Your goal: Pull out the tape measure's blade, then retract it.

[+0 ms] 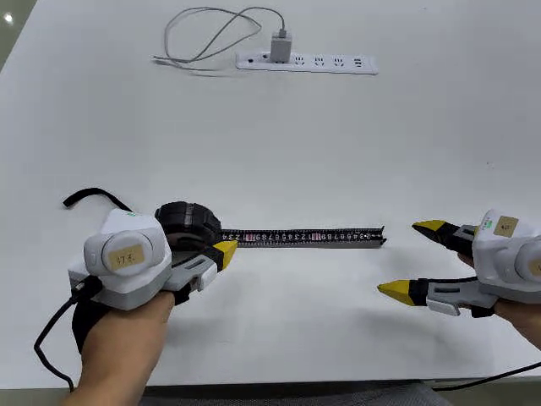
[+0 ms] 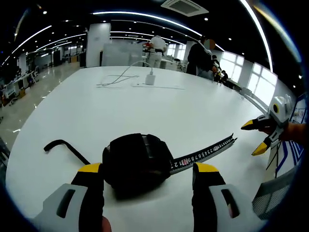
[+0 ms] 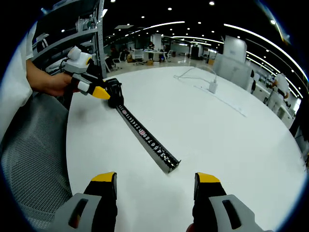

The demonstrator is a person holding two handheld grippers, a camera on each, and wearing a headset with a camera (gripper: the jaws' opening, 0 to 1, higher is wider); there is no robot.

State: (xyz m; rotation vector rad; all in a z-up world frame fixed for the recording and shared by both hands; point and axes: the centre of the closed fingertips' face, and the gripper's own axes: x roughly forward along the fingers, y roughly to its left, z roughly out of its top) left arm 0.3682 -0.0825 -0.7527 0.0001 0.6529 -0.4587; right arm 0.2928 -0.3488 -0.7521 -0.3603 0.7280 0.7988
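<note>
The black tape measure case (image 1: pixel 188 223) lies on the white table (image 1: pixel 279 144), with a black wrist strap (image 1: pixel 85 199) trailing to its left. My left gripper (image 1: pixel 201 232) stands open with the case (image 2: pixel 139 162) between its yellow-tipped fingers; a gap shows beside the right finger (image 2: pixel 205 169). The blade (image 1: pixel 303 237) is pulled out to the right and lies flat, ending in a hook (image 1: pixel 382 239). My right gripper (image 1: pixel 412 258) hangs open just right of that hook, not touching it. In the right gripper view the blade (image 3: pixel 145 137) runs from the case (image 3: pixel 114 92) toward the right gripper (image 3: pixel 157 179).
A white power strip (image 1: pixel 306 62) with a plugged-in charger (image 1: pixel 281 42) and a looped cable (image 1: pixel 211 34) lies at the far side of the table. The table's near edge runs under my hands. A mesh chair (image 3: pixel 34 159) stands beside the table. People stand far off (image 2: pixel 157 48).
</note>
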